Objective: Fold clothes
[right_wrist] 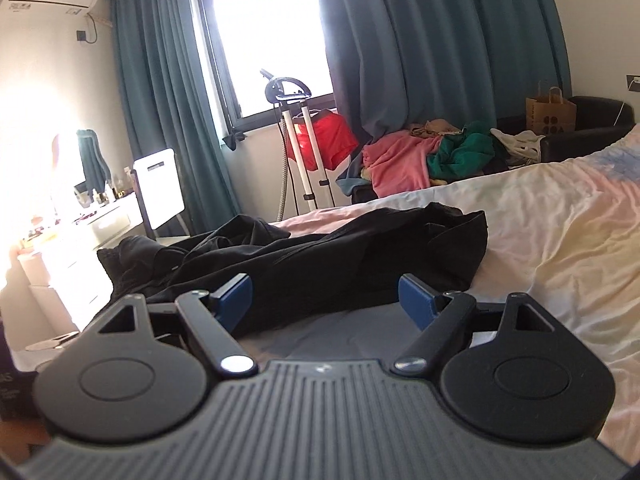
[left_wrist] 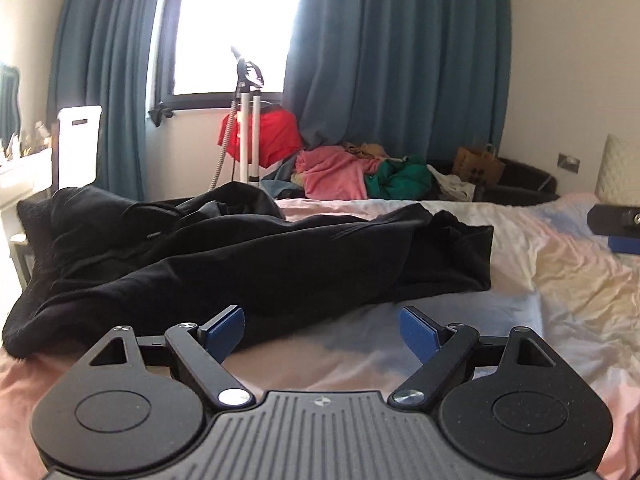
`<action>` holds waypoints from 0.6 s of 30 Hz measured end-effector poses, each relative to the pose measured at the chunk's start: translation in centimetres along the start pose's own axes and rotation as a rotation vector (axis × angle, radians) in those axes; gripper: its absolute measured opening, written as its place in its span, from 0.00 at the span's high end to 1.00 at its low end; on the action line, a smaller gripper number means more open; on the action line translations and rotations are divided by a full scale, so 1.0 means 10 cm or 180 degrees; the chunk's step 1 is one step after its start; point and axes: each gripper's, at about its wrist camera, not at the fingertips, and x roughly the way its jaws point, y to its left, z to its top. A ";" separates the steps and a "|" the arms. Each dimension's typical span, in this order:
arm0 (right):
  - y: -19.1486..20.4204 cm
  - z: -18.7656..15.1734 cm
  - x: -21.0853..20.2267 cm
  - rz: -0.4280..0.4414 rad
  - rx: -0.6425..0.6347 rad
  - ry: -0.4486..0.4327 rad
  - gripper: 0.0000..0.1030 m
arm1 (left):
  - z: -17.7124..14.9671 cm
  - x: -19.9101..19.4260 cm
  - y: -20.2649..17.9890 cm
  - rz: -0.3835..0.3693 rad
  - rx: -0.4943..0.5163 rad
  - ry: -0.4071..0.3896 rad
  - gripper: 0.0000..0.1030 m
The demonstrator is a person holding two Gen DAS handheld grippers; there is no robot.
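Note:
A black garment (left_wrist: 248, 256) lies crumpled in a long heap across the bed (left_wrist: 560, 280), stretching left to right. My left gripper (left_wrist: 323, 330) is open and empty, just in front of the garment's near edge, not touching it. In the right wrist view the same black garment (right_wrist: 320, 256) lies ahead. My right gripper (right_wrist: 325, 300) is open and empty, close to the garment's near edge. The right gripper's tip also shows at the far right of the left wrist view (left_wrist: 618, 226).
The bed has a pastel sheet (right_wrist: 560, 240). Behind it a pile of pink and green clothes (left_wrist: 360, 172), a paper bag (left_wrist: 478, 164) and a black armchair (right_wrist: 592, 128). A garment steamer stand (left_wrist: 248, 120) with a red item stands by the window. A dresser (right_wrist: 80, 232) stands left.

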 end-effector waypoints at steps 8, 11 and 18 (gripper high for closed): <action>-0.49 -0.19 0.40 -0.0293 0.0103 0.0331 0.20 | 0.39 1.49 -0.38 -0.0193 0.0317 0.0179 0.20; -0.71 -0.30 0.63 -0.0435 0.0265 0.0486 0.20 | 0.63 1.96 -0.60 -0.0273 0.0327 -0.0033 0.20; -1.10 -0.36 1.13 -0.0529 0.0382 0.0481 0.20 | 0.87 3.08 -1.17 -0.0299 0.0580 0.0100 0.36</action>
